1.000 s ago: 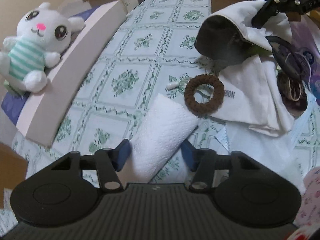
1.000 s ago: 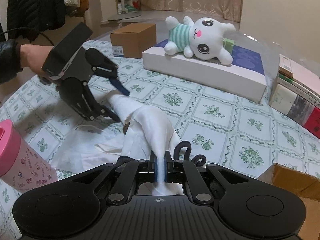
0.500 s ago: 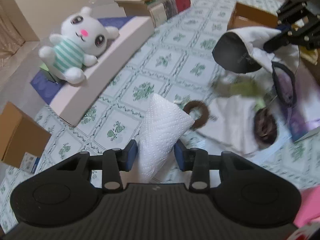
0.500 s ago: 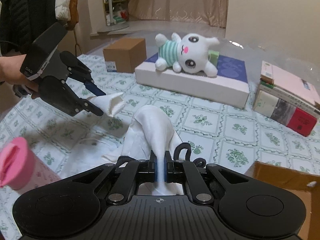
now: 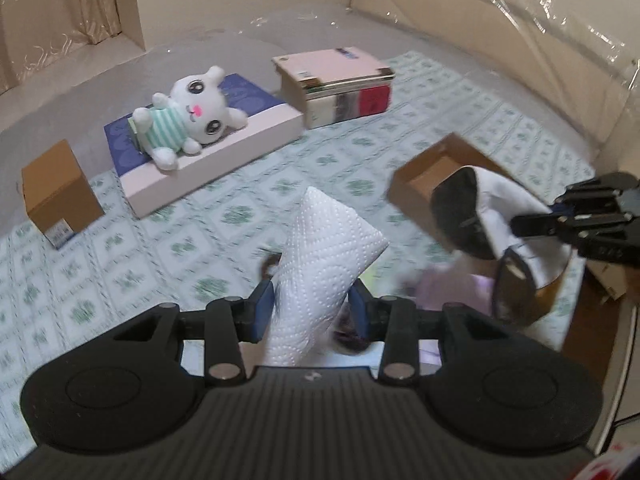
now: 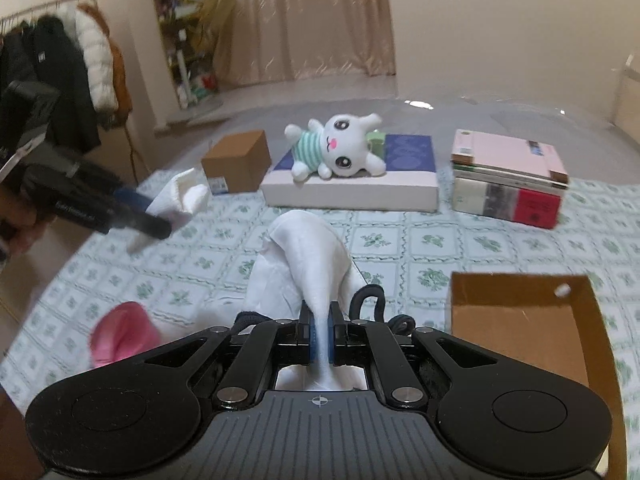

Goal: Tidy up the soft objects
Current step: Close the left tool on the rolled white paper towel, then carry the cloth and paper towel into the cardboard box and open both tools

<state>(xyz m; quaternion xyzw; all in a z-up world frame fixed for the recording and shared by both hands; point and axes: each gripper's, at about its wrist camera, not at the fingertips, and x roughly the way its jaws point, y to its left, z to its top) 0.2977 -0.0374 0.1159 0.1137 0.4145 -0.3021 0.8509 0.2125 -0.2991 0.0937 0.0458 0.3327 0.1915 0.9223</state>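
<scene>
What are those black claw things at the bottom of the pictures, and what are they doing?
They are two-finger grabbers that a person holds, one in each hand, each with a camera looking along its fingers. One picture comes from the left gripper, which clamps a folded white paper towel. The other comes from the right gripper, pinching a white cloth bag with black lining. On the green-patterned tablecloth lie a white plush bunny in a striped shirt on a flat white box, stacked books and an open brown cardboard box.
</scene>
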